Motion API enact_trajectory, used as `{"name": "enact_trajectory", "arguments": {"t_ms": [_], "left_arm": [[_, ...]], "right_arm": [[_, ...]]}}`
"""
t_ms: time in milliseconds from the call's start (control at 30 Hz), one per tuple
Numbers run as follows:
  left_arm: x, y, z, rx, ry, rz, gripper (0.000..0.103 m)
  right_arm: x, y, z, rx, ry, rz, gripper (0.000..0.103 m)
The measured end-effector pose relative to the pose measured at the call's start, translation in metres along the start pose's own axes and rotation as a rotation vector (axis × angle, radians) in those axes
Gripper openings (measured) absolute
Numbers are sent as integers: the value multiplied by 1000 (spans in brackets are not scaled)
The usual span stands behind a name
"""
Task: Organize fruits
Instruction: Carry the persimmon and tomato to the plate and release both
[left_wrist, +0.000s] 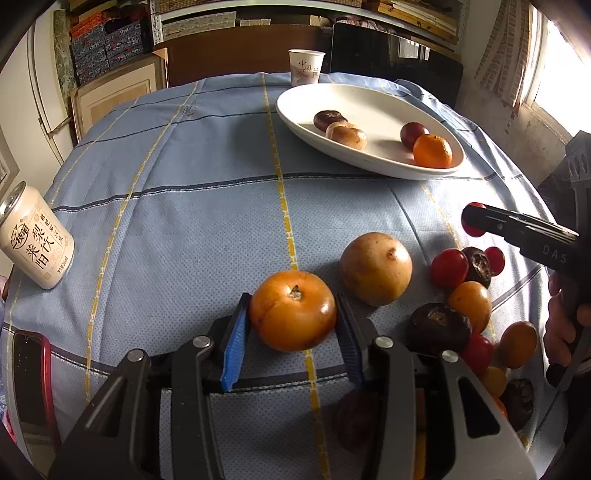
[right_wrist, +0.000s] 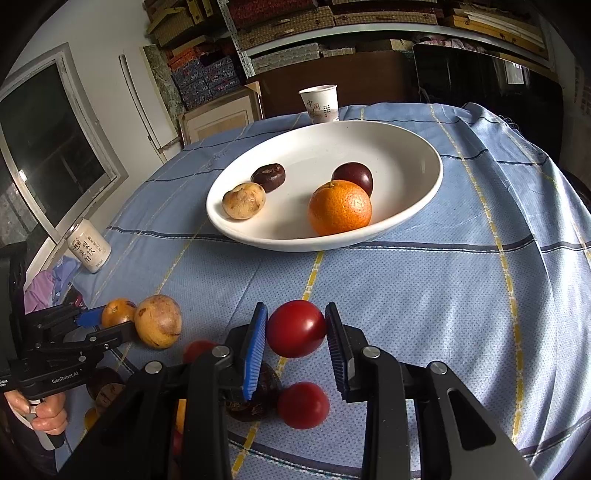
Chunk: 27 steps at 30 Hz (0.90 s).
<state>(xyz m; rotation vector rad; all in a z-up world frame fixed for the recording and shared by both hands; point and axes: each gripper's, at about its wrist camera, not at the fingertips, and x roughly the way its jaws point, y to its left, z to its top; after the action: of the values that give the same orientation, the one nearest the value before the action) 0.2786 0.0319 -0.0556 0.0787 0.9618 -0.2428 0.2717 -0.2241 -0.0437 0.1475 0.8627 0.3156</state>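
Fruit is only partly sorted: four pieces lie in the white dish (right_wrist: 413, 206), my left tongs (left_wrist: 293, 314) pinch an orange fruit (left_wrist: 293, 310) on the cloth, my right tongs (right_wrist: 295, 328) clamp a red tomato (right_wrist: 295, 328), and a heap (left_wrist: 469, 295) remains.

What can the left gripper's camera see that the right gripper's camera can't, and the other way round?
Only the left wrist view shows the red-edged phone at the table's edge and the bright window.

Only the right wrist view shows the dark window on the wall and the red fruit in full, shut in the right gripper.

Both show the white plate with its four fruits, the paper cup, the can, and the left gripper around an orange fruit.
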Motion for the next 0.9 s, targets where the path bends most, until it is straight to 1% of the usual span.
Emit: {"name": "enact_trajectory", "arguments": {"t_ms": [67, 133, 200, 333, 400, 467, 500, 567, 633, 733, 833, 900], "left_arm": [[-2, 2, 1, -9, -7, -1, 43], [-6, 2, 1, -15, -27, 2, 43], [-12, 2, 2, -17, -52, -9, 43], [-28, -1, 7, -18, -104, -71, 43], [-33, -4, 18, -18, -114, -111, 43], [-37, -9, 36, -8, -125, -141, 43], [-38, -13, 50, -1, -139, -149, 43], [-34, -18, 76, -1, -156, -148, 43], [-22, -22, 108, -12, -155, -161, 43], [9, -27, 150, -28, -118, -143, 43], [44, -30, 175, -42, -58, -115, 43], [64, -33, 182, -44, -25, -107, 43]], "right_arm": [[-2, 1, 0, -2, -8, 3, 33], [-6, 2, 1, -8, -22, 5, 33], [-11, 4, 2, -19, -45, 9, 32], [-25, 8, 10, -46, -112, 3, 32], [-31, 10, 20, -57, -149, 0, 32], [-32, 12, 34, -68, -174, -2, 32], [-30, 12, 42, -69, -184, 1, 32], [-23, 15, 57, -75, -187, 14, 32], [-9, 18, 68, -87, -177, 6, 32], [15, 19, 75, -89, -136, 1, 32], [35, 15, 77, -63, -87, 13, 32], [44, 13, 78, -57, -64, 25, 32]]}}
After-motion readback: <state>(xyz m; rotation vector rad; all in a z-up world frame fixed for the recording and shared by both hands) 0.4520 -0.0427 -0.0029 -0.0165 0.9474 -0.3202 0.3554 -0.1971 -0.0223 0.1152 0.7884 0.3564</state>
